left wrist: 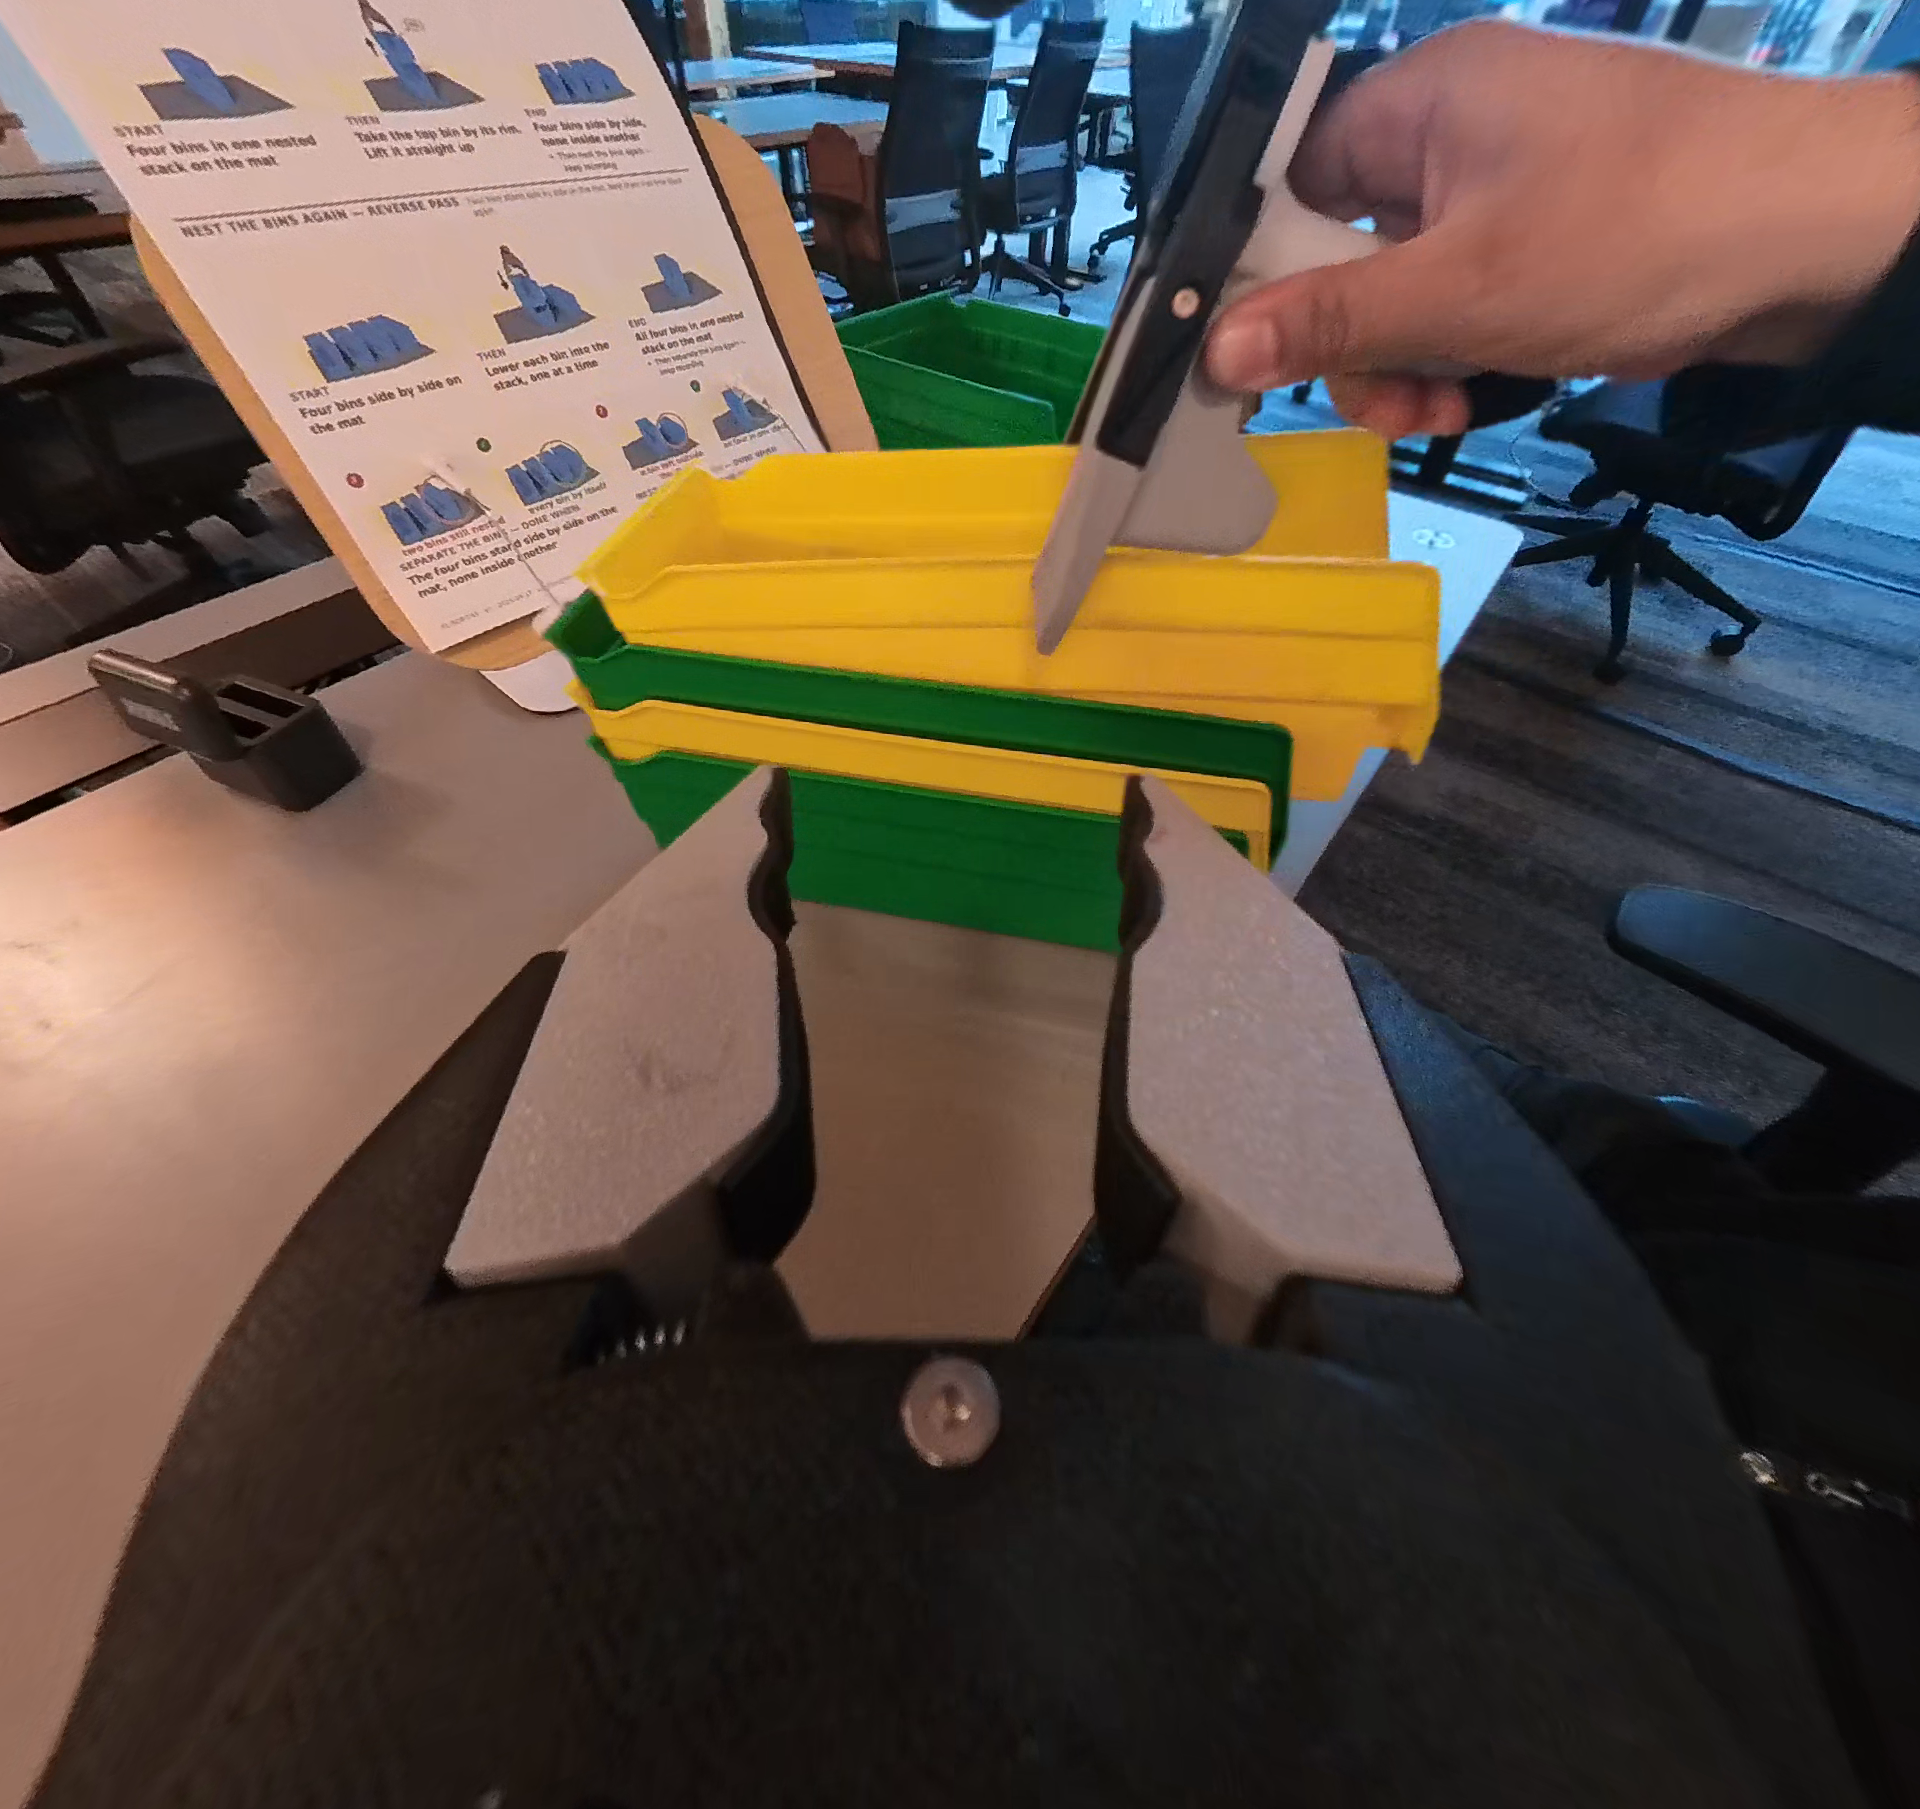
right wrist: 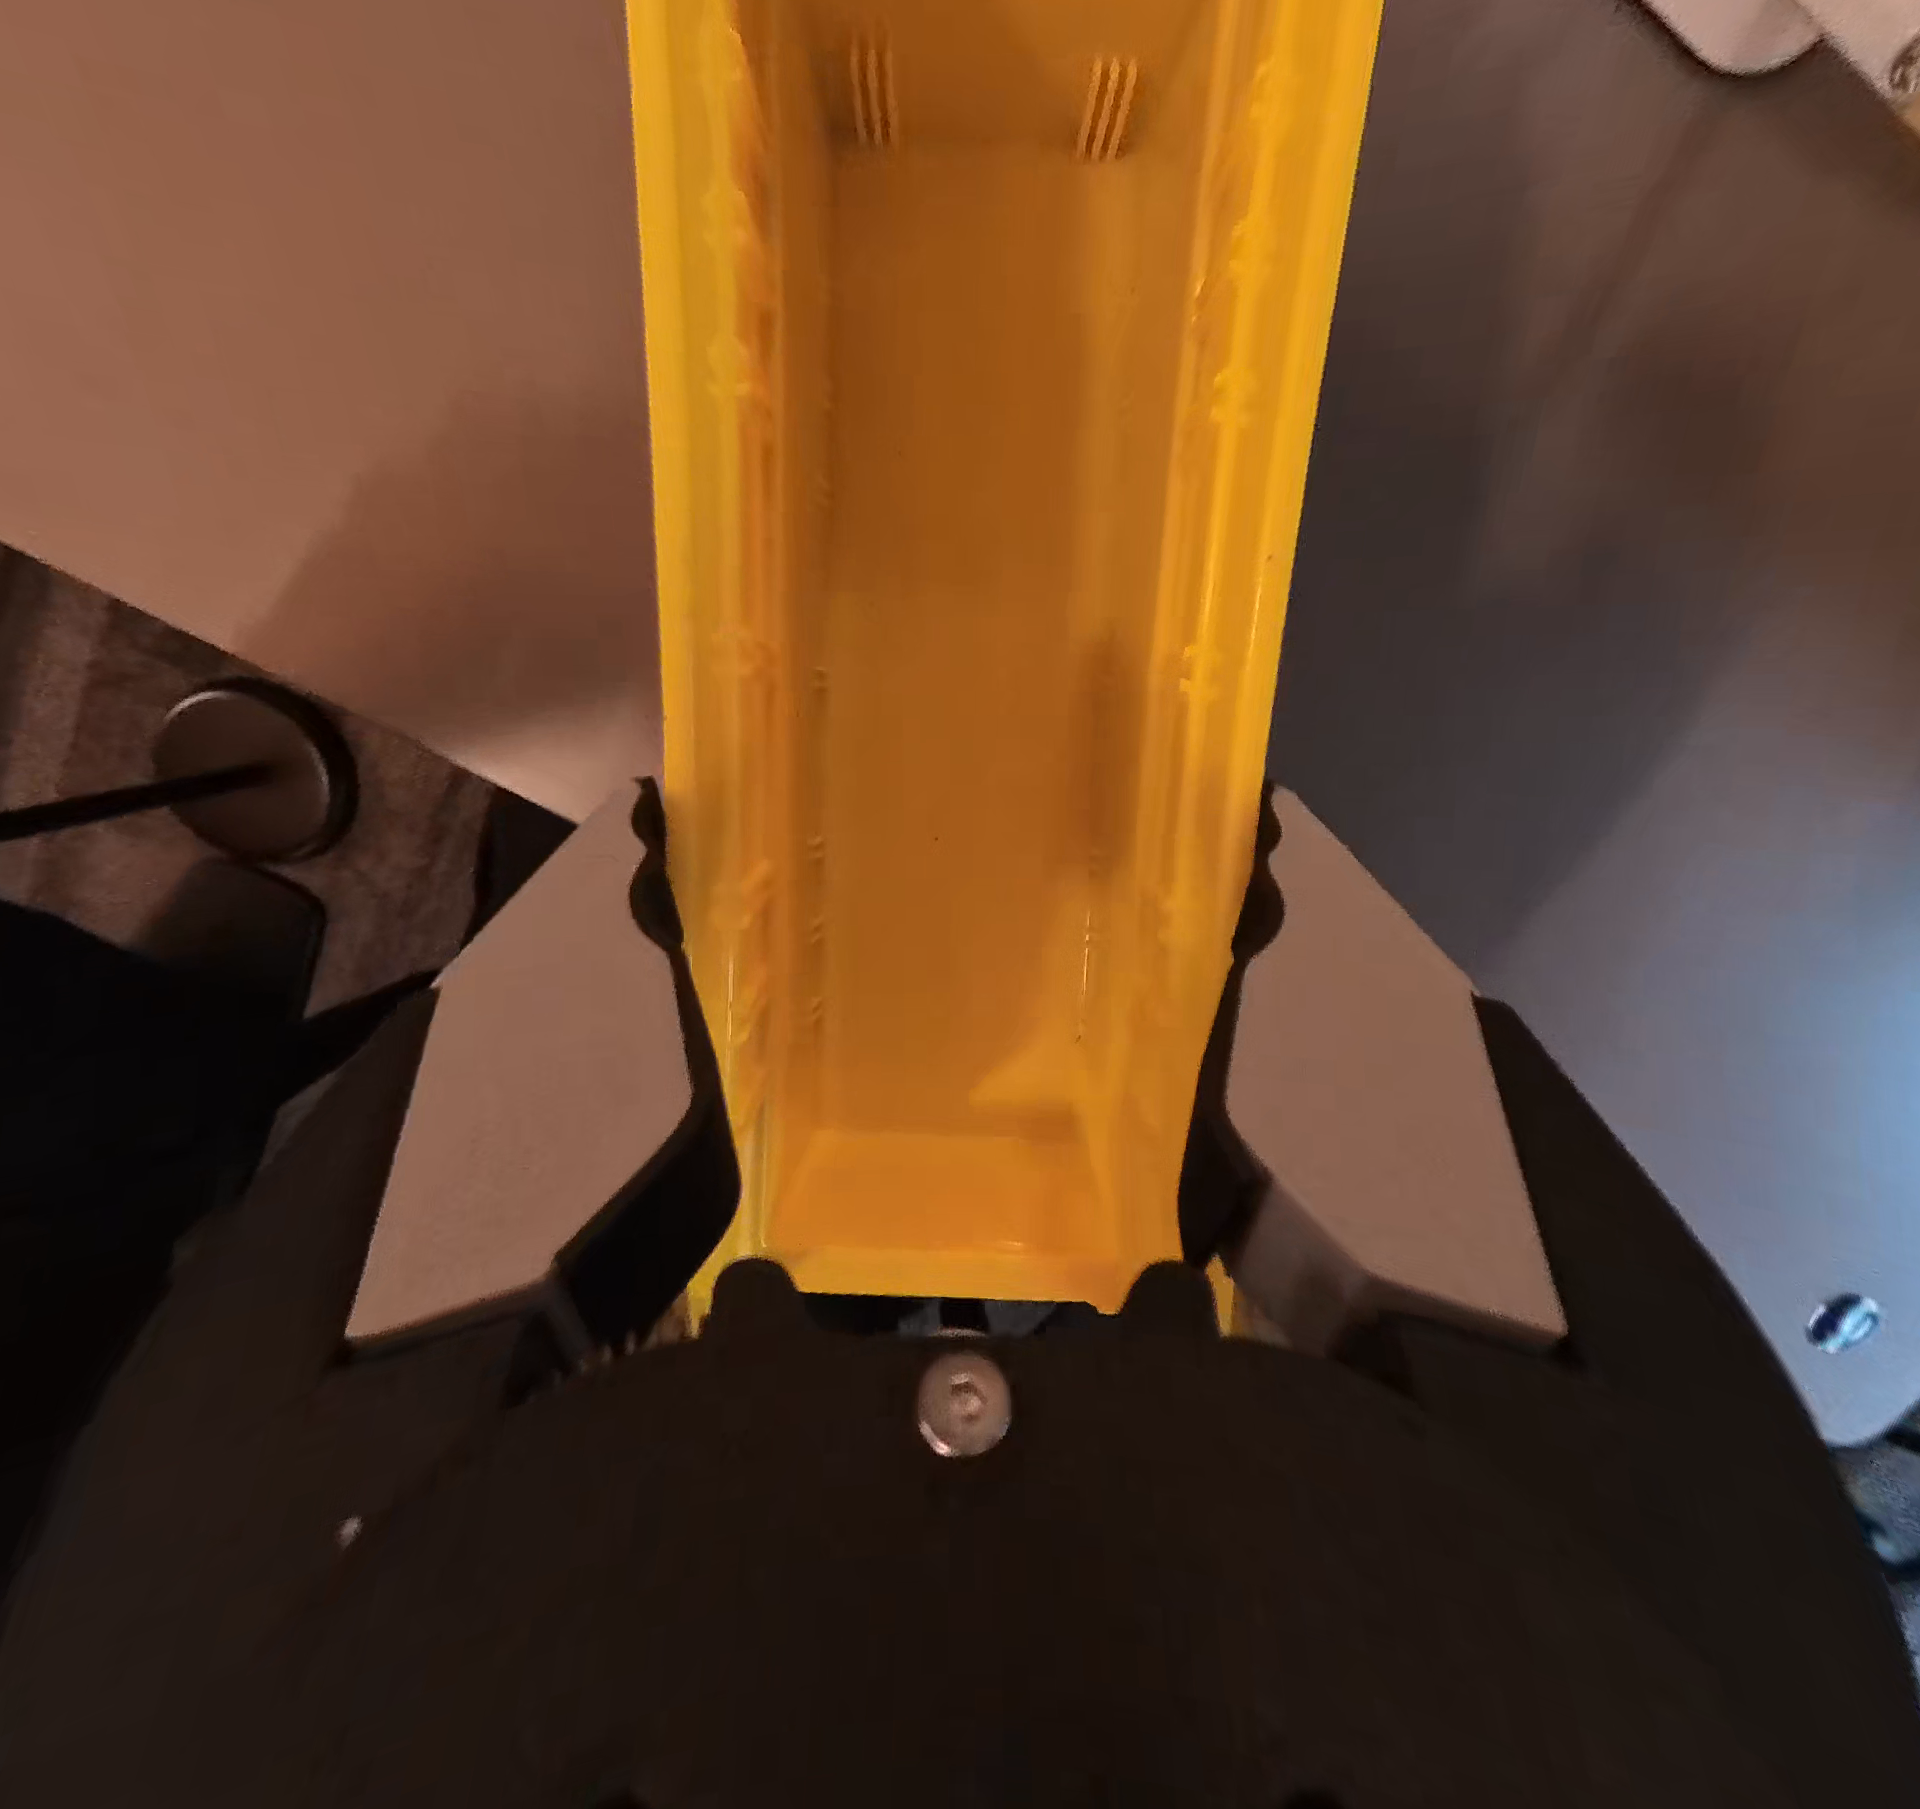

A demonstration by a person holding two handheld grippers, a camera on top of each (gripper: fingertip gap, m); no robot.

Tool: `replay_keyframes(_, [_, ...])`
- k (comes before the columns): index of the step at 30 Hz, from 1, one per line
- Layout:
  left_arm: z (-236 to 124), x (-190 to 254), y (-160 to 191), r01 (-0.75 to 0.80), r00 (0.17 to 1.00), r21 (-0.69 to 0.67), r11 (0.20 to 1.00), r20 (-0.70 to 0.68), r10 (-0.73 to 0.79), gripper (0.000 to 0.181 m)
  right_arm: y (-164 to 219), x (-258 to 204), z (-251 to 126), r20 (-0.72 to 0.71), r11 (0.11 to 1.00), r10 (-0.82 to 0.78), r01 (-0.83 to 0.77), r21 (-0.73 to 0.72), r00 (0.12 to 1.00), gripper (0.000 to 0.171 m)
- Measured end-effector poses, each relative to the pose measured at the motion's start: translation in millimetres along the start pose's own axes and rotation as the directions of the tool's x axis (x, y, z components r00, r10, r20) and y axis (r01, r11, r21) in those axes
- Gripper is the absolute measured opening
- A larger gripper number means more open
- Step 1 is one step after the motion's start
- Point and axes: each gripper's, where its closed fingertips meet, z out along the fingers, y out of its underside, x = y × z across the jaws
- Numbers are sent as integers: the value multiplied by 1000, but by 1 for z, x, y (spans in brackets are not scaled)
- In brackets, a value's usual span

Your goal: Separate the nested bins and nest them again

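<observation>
In the left wrist view a nested stack stands on the grey table: a green bin, a yellow bin and a bottom green bin. A top yellow bin sits raised and shifted right over the stack. My right gripper, held by a hand, comes down from above and is shut on it. In the right wrist view the yellow bin fills the space between the right gripper's fingers, which press on its two long walls. My left gripper is open and empty, just in front of the bottom green bin.
An instruction sheet on a wooden board leans behind the stack. More green bins stand behind it. A black holder lies on the table at left. The table edge runs close on the right, with office chairs beyond.
</observation>
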Motion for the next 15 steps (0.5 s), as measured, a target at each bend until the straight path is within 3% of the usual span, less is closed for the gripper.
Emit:
replay_keyframes(1, [1, 1, 1, -5, 1000, -6, 1000, -1, 5, 61, -3, -1, 2, -3, 1000, -11, 11, 18, 1000, 106])
replay_keyframes(15, [1, -4, 2, -6, 1000, -9, 1000, 15, 6, 61, -21, 0, -5, 74, 990, -12, 1, 139, 997, 100])
